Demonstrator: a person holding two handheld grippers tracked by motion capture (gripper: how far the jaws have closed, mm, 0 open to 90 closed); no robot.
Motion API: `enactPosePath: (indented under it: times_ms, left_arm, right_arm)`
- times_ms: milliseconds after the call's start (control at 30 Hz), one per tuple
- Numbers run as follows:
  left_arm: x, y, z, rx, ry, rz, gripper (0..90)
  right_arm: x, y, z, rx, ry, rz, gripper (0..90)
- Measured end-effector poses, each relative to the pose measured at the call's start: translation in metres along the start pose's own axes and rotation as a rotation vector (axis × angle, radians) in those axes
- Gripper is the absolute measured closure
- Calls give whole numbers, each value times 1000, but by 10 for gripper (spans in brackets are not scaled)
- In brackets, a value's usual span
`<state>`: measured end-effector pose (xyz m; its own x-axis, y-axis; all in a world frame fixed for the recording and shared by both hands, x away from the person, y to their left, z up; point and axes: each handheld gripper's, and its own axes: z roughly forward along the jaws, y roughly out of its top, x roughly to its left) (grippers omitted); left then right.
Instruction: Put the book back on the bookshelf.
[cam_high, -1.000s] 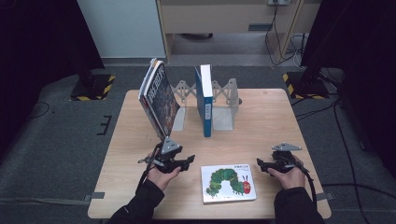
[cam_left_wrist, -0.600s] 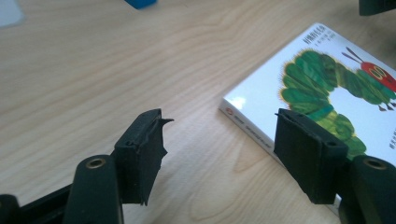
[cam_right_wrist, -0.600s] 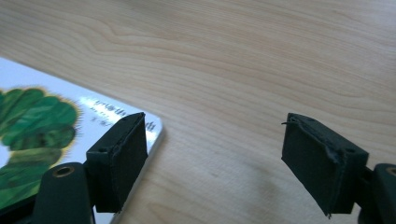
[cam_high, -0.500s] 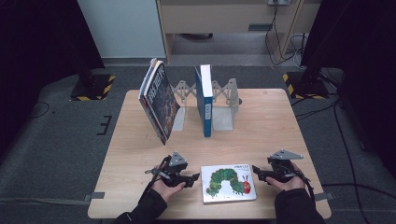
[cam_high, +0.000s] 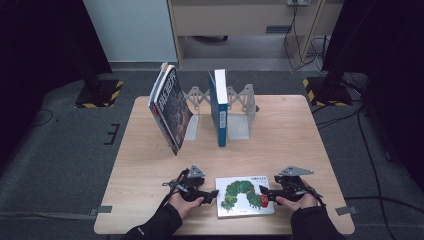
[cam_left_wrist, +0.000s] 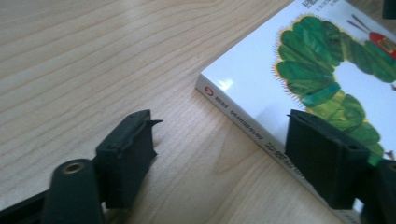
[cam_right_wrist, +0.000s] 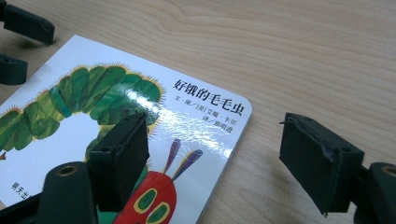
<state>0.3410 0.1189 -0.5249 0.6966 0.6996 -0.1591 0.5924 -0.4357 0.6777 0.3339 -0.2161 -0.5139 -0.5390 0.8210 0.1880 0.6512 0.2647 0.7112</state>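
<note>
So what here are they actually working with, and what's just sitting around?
In the job:
- caterpillar book, flat on the table
- left tongs at its left edge, open, jaws just widened
- right tongs at its right edge, open

Just there:
- dark book, leaning
- blue book, upright
- grey bookends

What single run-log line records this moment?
left gripper: open, jaws just widening at caterpillar book spine | right gripper: open, straddling opposite edge | book flat on table
</note>
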Motion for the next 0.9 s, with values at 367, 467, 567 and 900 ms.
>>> enactPosePath:
  times_ms: [367, 467, 567, 900]
  left_arm:
    - [-5, -11, 3, -18, 128, 91, 125]
    - [-5, -14, 3, -42, 126, 89, 99]
    - [-4, -13, 4, -23, 128, 85, 28]
    - [-1, -9, -4, -47, 41, -44, 182]
  right_arm:
    - [1, -3, 4, 16, 25, 21, 253]
    - [1, -4, 5, 21, 31, 30, 261]
    - [1, -5, 6, 21, 48, 53, 270]
    - [1, -6, 9, 24, 103, 87, 300]
